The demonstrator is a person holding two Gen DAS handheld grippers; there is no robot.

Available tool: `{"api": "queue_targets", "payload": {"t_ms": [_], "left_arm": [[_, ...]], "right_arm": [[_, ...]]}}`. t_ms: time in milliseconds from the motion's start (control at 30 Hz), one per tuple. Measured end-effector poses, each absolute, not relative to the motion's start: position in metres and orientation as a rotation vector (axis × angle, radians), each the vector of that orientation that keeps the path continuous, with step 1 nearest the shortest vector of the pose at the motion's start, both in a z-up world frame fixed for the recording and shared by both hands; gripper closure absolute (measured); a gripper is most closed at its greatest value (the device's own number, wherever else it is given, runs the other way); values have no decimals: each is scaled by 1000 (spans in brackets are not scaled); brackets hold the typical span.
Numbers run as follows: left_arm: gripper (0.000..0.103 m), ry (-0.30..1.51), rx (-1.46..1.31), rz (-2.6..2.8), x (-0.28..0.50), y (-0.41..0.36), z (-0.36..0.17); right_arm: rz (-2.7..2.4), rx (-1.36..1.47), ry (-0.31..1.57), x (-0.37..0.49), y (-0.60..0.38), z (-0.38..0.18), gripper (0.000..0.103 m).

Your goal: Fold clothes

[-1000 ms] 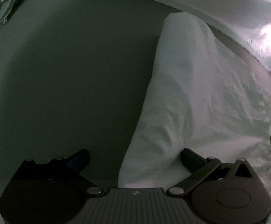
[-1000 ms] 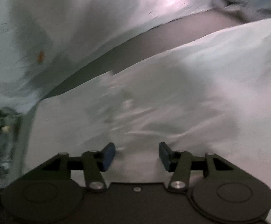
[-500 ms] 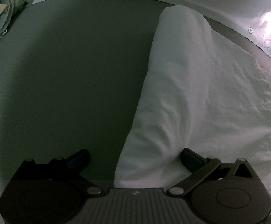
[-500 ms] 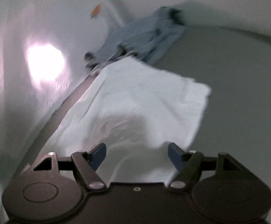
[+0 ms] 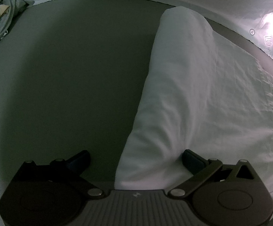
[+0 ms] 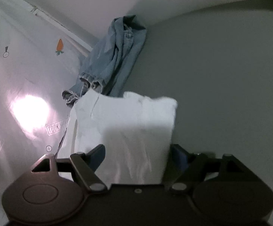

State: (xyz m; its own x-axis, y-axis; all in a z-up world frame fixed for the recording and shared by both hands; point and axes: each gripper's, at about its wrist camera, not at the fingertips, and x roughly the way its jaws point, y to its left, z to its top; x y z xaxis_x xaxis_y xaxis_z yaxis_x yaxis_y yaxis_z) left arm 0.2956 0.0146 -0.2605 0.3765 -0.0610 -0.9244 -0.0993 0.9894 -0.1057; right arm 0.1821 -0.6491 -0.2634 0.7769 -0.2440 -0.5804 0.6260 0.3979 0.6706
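Right claw (image 6: pixel 137 155) opening over white garment (image 6: pixel 129 124)

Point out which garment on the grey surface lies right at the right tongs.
The white garment, lying between the opening right tongs, pads clear. The blue jeans lie crumpled farther back against the wall.

Your left gripper's body hides the near end of the white garment (image 5: pixel 183 94); its right side runs off-frame. Beside the garment, the jeans (image 6: pixel 115 56) look blurred.

Home laundry spot: crumpled jeans (image 6: pixel 115 56), carrot-print plastic sheet (image 6: pixel 23 71).
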Motion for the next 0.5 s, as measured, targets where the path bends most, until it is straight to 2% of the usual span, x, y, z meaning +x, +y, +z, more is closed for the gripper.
{"api": "queue_targets", "payload": {"t_ms": [100,133,167,200,267,367,500], "left_arm": [[0,1175,-151,28,290,16,-260],[0,1174,-149,30,289,16,-260],[0,1176,-148,32,289,16,-260],[0,1180,-146,34,288,17,-259],[0,1195,-151,34,289,19,-259],[0,1215,-157,30,289,22,-257],[0,1218,-163,29,285,26,-255]], "right_arm": [[-587,1044,404,185,-651,-263,25],[-589,1063,392,184,-651,-264,32],[-592,1082,379,182,-651,-264,56],[-595,1100,366,181,-651,-264,68],[-529,1199,264,168,-651,-265,79],[-429,1321,120,158,-644,-254,84],[-264,1472,-8,163,-618,-236,85]]}}
